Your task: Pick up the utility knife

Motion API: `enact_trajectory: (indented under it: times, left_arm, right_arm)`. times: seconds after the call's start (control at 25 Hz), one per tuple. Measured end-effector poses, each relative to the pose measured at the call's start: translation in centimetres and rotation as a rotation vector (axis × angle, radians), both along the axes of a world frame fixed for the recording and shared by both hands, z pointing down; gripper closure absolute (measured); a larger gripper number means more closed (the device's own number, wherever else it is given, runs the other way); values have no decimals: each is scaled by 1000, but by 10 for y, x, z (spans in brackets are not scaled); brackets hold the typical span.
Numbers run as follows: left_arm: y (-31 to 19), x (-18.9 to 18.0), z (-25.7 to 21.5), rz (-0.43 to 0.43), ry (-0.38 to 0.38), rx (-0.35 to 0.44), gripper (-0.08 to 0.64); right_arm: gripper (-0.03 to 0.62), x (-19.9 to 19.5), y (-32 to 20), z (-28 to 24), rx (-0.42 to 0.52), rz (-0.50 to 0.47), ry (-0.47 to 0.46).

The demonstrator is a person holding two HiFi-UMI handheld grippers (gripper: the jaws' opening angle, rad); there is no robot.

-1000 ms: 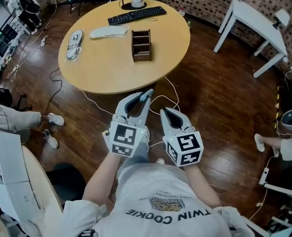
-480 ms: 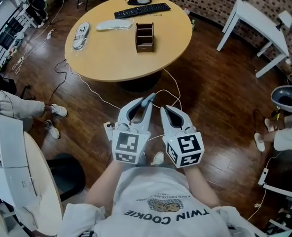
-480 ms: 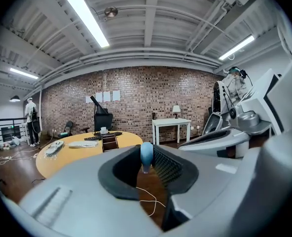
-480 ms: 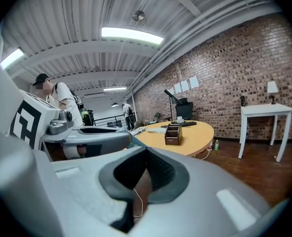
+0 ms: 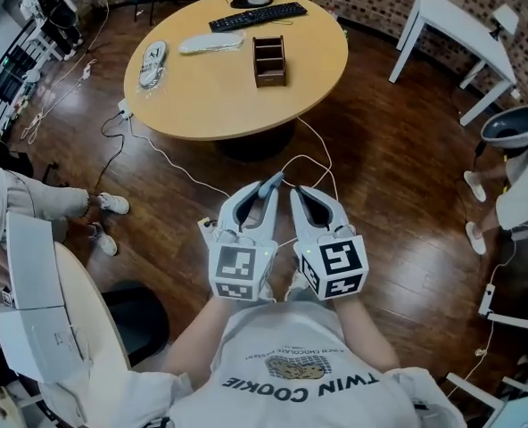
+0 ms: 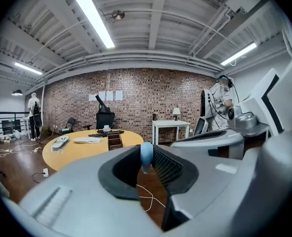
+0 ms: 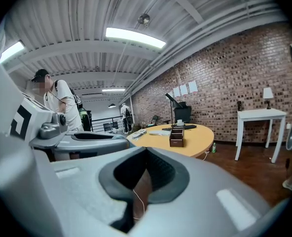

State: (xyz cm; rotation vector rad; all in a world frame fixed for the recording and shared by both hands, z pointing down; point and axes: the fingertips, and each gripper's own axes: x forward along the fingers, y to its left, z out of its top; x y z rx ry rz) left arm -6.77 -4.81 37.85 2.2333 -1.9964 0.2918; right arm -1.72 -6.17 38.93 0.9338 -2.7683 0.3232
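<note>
My left gripper point(image 5: 271, 185) is held level at waist height over the wooden floor, shut on a small light-blue utility knife point(image 5: 274, 182). In the left gripper view the knife's rounded blue end point(image 6: 146, 155) stands upright between the ribbed pads at the tips of my left gripper point(image 6: 146, 158). Close beside it on the right, my right gripper point(image 5: 294, 193) is shut with nothing in it. Its tips meet in the right gripper view point(image 7: 146, 151). Both point toward the round table.
The round wooden table point(image 5: 210, 105) stands ahead with a keyboard point(image 5: 257, 16), a brown organizer box point(image 5: 269, 61) and a bagged item point(image 5: 152, 61). White cables point(image 5: 310, 163) trail over the floor. A white table point(image 5: 460, 25) stands back right. People stand at the right point(image 5: 523, 185) and left point(image 5: 32, 205).
The round table has slid up and away in the head view as I step back from it. Both grippers sit lower in frame, still side by side. The person at right has come further into view.
</note>
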Motion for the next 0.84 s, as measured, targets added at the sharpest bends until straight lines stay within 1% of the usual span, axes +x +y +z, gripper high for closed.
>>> enact_trajectory:
  times: [0.28, 0.6, 0.84]
  left_arm:
    - [39, -17, -2, 26, 8, -2, 488]
    - [70, -28, 4, 68, 23, 0, 488]
    - [93, -49, -4, 82, 37, -12, 488]
  right_arm:
    - [592, -19, 40, -5, 3, 41, -18]
    - [592, -28, 75, 1, -3, 94, 2]
    - [592, -49, 100, -6, -11, 111, 24]
